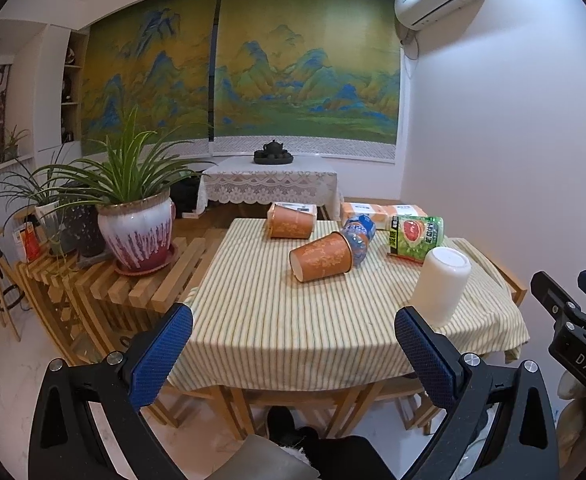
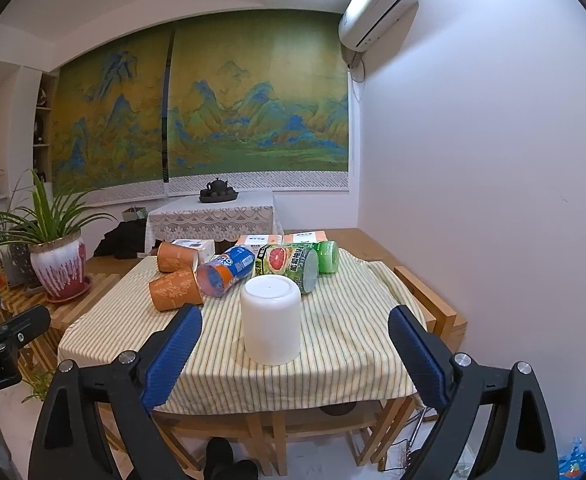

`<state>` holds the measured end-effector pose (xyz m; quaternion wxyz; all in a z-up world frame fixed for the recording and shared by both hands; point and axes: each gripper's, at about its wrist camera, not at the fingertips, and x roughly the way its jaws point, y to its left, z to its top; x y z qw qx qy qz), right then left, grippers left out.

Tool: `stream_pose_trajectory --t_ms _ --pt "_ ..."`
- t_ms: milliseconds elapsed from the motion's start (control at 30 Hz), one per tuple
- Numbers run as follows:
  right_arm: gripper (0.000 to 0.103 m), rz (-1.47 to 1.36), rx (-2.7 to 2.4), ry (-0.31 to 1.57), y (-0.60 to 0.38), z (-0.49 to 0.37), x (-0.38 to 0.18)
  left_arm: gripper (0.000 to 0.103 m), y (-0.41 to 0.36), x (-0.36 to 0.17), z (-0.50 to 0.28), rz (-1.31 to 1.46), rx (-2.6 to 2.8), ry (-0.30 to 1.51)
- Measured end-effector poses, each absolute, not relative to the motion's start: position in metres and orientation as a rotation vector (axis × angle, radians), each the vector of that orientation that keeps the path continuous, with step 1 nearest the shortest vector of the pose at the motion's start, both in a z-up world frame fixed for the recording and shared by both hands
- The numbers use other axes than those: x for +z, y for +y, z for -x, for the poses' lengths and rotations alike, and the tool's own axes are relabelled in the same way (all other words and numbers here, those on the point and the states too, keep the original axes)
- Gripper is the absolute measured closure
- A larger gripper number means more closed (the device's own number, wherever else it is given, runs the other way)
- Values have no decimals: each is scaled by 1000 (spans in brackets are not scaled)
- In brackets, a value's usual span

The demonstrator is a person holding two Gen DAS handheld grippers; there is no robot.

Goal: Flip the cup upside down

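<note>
A white cup (image 2: 271, 318) stands upside down, base up, near the front of the striped tablecloth (image 2: 341, 344). It also shows in the left wrist view (image 1: 441, 286) at the table's right side. My right gripper (image 2: 295, 344) is open and empty, held back in front of the table, with the cup ahead between its blue pads (image 2: 173, 356) and apart from them. My left gripper (image 1: 293, 344) is open and empty, in front of the table's near edge, left of the cup. The right gripper's body (image 1: 573, 320) shows at the left view's right edge.
Two orange paper cups (image 1: 321, 256) (image 1: 291, 221) lie on their sides mid-table, beside a lying blue-label bottle (image 1: 359, 236) and green grapefruit drink bottles (image 1: 415, 238). Boxes (image 1: 381, 212) sit at the table's far edge. A potted plant (image 1: 135, 232) stands on a slatted bench at left. A white wall is at right.
</note>
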<state>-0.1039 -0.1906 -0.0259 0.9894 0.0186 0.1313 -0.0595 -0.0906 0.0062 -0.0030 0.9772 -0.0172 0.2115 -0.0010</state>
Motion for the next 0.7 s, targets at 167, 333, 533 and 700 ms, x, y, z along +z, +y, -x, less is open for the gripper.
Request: stream_pose_trajectory --t_ms 167,333,533,700 --pt "10 -38 -117 267 -189 104 -26 1 7 -3 89 40 4 429" --pt "10 -39 -115 267 -188 104 -25 1 9 -4 88 48 7 435" --pt "10 -38 -114 266 -186 103 -25 1 9 -5 87 50 4 438" --pt "10 -44 -116 265 -187 102 -25 1 7 -5 87 44 5 436"
